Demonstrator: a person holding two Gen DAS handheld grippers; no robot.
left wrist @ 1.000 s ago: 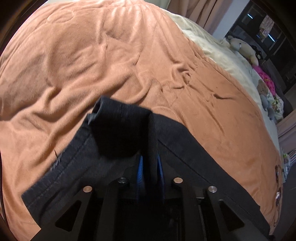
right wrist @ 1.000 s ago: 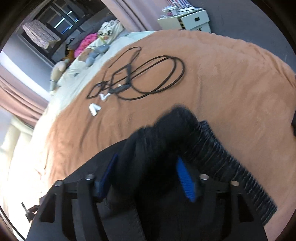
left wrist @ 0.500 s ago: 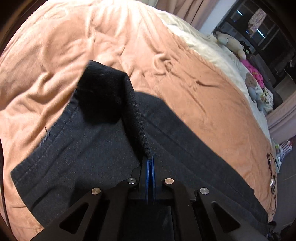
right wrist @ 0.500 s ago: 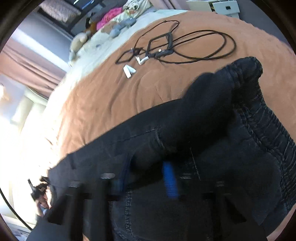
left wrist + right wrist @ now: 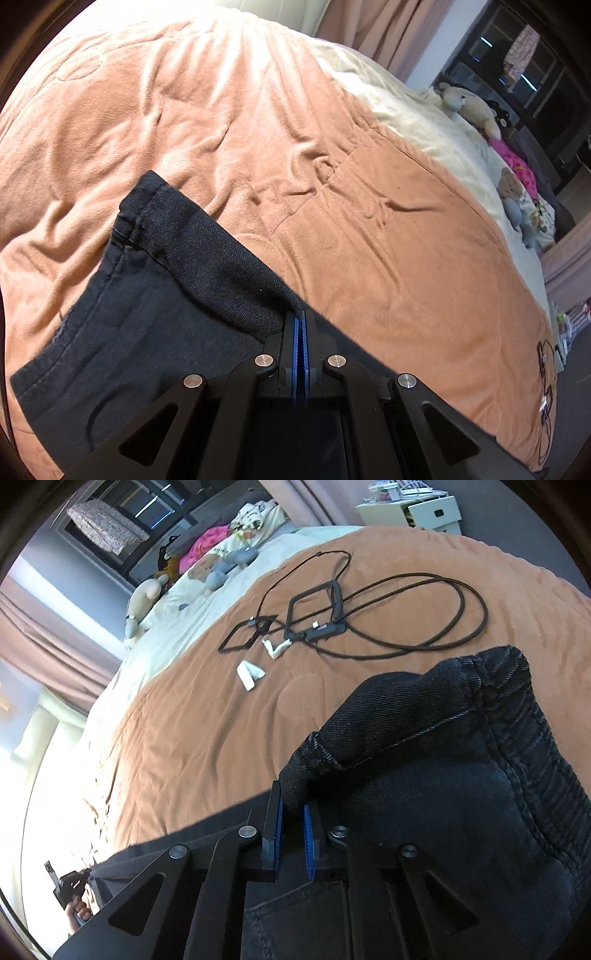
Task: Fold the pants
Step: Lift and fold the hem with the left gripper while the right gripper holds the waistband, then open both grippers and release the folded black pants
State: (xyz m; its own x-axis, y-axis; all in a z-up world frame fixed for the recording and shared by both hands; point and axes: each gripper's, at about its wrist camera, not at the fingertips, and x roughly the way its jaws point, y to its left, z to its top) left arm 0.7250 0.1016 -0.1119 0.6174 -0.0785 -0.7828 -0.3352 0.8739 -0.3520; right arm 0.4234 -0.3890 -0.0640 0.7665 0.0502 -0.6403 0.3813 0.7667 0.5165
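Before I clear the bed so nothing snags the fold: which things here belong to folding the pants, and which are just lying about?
In the job:
- pants
- left gripper, shut on the pants
- right gripper, closing on the pants

Lying about:
- black cable
- white adapters
- stuffed toys
- white nightstand

The pants (image 5: 155, 332) are dark, near-black denim, spread across a bed's orange-brown blanket (image 5: 295, 147). At the leg end, the hem corner (image 5: 147, 199) is lifted and doubled back over the leg beneath, showing its stitched edge and a lighter grey weave on the turned-up flap. The rest of that leg lies flat, with a double-stitched seam running along its outer edge. At the other end, the gathered elastic waistband (image 5: 517, 738) curves round the side, and a bunched fold of denim (image 5: 369, 731) is raised off the flatter seat panel, where a pocket seam shows.
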